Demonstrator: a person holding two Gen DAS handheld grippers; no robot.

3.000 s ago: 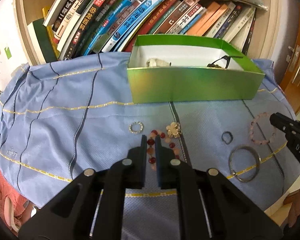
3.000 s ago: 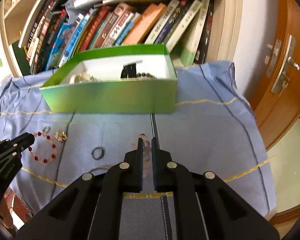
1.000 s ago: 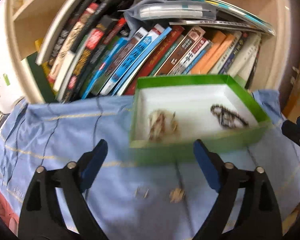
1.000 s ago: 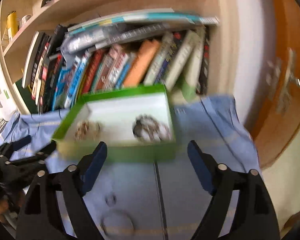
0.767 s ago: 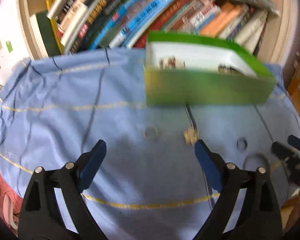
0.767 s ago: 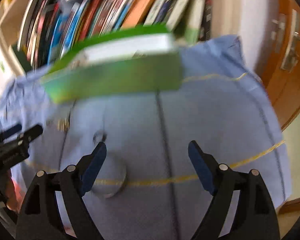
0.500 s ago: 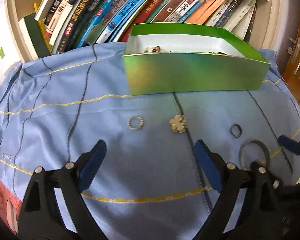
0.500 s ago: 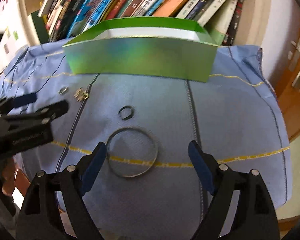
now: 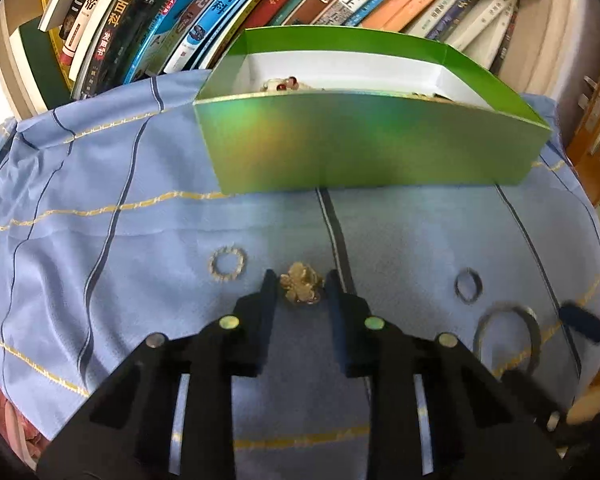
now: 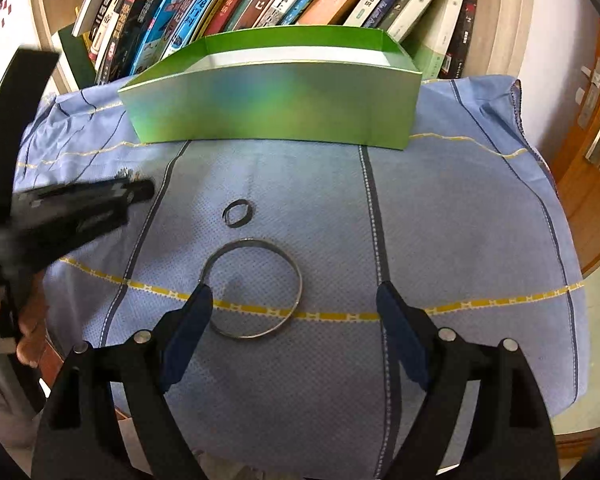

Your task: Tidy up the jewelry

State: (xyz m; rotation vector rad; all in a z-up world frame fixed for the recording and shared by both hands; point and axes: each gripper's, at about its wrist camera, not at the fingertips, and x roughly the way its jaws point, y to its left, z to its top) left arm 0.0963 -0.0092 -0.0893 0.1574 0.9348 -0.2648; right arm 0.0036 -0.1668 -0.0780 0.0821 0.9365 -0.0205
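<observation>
My left gripper (image 9: 299, 280) just closing around the gold brooch (image 9: 301, 287), contact unclear; brooch roundish, no clear axis, lying flat near the green box (image 9: 364, 140). Right gripper (image 10: 292, 304) spread wide over the bangle (image 10: 256, 288).

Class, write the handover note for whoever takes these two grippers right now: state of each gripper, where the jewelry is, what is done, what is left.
Left gripper: jaws have just been closing around the gold flower-shaped brooch on the blue striped cloth; a firm grip is not clear yet.
Right gripper: open, nothing held, poised over the large silver bangle.
Done: some beaded pieces already lie in the green cardboard box.
Left on the cloth: brooch, small sparkly ring, small dark ring, bangle. Lift the brooch into the box, then the rest.
</observation>
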